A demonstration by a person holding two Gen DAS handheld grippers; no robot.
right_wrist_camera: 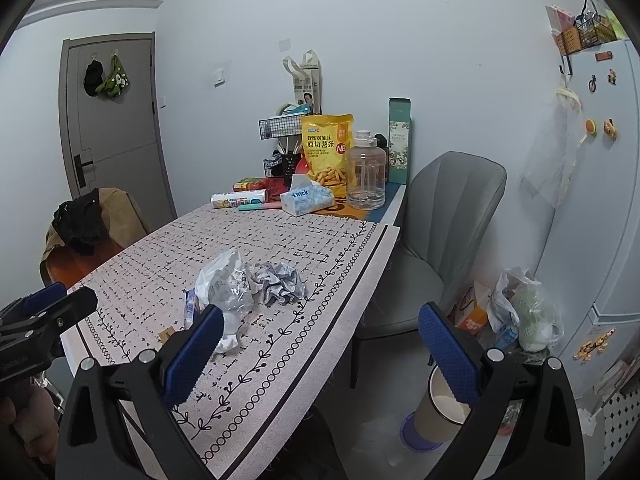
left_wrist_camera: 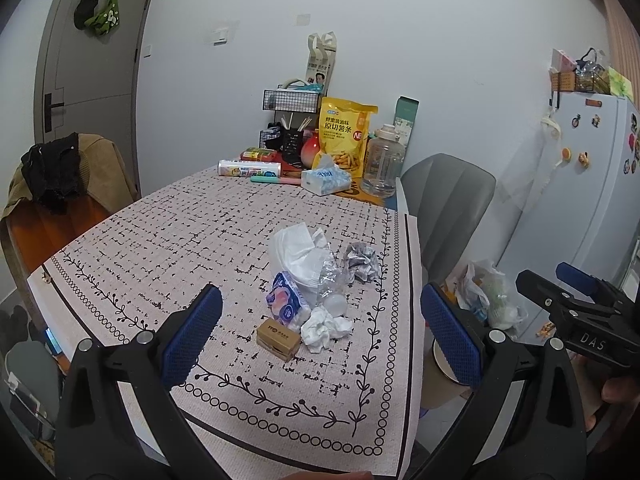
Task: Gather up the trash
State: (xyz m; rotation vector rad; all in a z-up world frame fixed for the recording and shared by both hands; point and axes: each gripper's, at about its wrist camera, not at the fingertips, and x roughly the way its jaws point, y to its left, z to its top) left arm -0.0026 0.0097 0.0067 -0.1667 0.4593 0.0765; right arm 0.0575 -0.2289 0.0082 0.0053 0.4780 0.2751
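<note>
A heap of trash lies on the patterned tablecloth [left_wrist_camera: 168,240] near its right edge: a white tissue wad [left_wrist_camera: 296,248], crumpled clear plastic [left_wrist_camera: 332,284], a crumpled printed paper ball [left_wrist_camera: 362,262], a blue and pink wrapper [left_wrist_camera: 286,300], a small white paper wad [left_wrist_camera: 324,328] and a small brown box [left_wrist_camera: 279,338]. My left gripper [left_wrist_camera: 320,336] is open and empty, just in front of the heap. My right gripper [right_wrist_camera: 320,356] is open and empty, over the table's right edge; the paper ball [right_wrist_camera: 276,282] and plastic [right_wrist_camera: 224,284] lie ahead on its left. A tan trash bin [right_wrist_camera: 440,408] stands on the floor below.
At the table's far end stand a yellow snack bag [left_wrist_camera: 346,136], a clear water jug [left_wrist_camera: 382,168], a tissue pack [left_wrist_camera: 326,180] and a wire rack [left_wrist_camera: 292,100]. A grey chair [right_wrist_camera: 436,224] stands right of the table, with bags [right_wrist_camera: 524,308] and a white fridge [right_wrist_camera: 600,184] beyond.
</note>
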